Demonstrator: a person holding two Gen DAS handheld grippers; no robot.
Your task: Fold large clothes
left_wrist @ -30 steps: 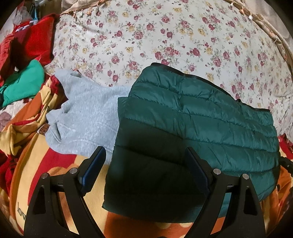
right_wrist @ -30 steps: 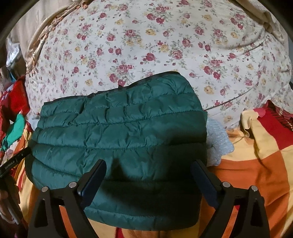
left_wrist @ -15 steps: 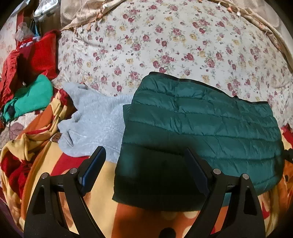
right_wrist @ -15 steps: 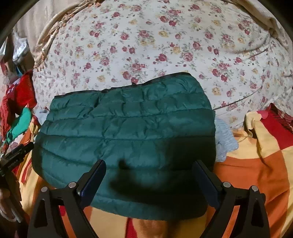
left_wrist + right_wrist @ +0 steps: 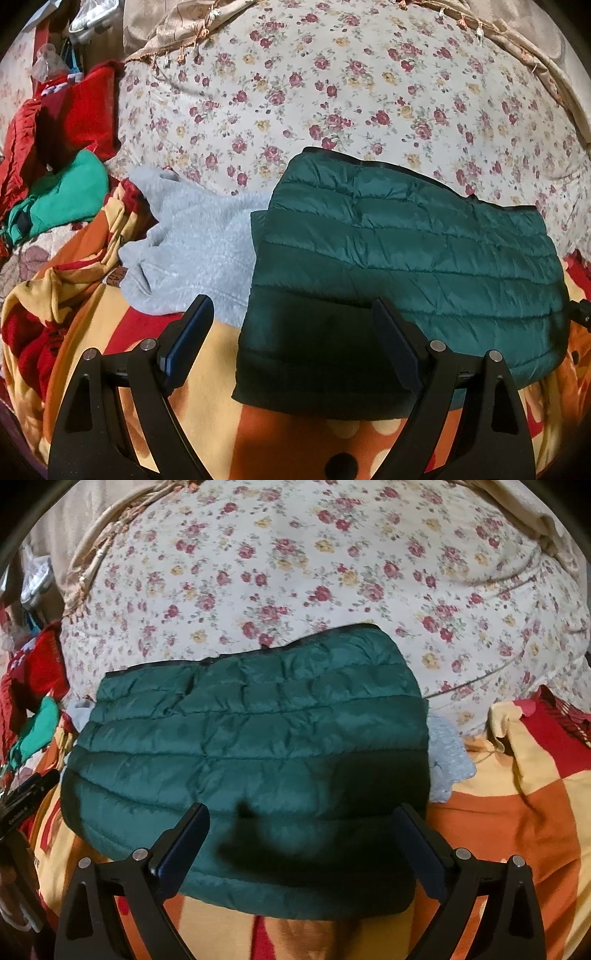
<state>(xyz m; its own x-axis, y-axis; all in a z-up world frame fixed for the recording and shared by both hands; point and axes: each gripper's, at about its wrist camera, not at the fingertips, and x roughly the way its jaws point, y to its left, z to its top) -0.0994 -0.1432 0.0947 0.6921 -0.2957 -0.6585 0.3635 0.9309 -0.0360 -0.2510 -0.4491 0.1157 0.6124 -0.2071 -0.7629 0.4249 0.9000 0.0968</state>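
A dark green quilted puffer jacket (image 5: pixel 402 258) lies folded into a flat rectangle on the bed; it also shows in the right wrist view (image 5: pixel 255 753). It rests partly on a light grey fleece garment (image 5: pixel 195 251), whose edge peeks out at the jacket's right side in the right wrist view (image 5: pixel 445 760). My left gripper (image 5: pixel 291 332) is open and empty, held above the jacket's near left corner. My right gripper (image 5: pixel 301 834) is open and empty, held above the jacket's near edge.
An orange, yellow and red blanket (image 5: pixel 207 402) covers the near bed. A floral quilt (image 5: pixel 332 96) lies behind the jacket. Red (image 5: pixel 85 114) and bright green (image 5: pixel 62 195) clothes are piled at the far left. The left gripper's edge shows at the left of the right wrist view (image 5: pixel 22 805).
Both grippers have drawn back and up from the jacket, so more blanket shows in front of it. The jacket has not moved. Both grippers stay open.
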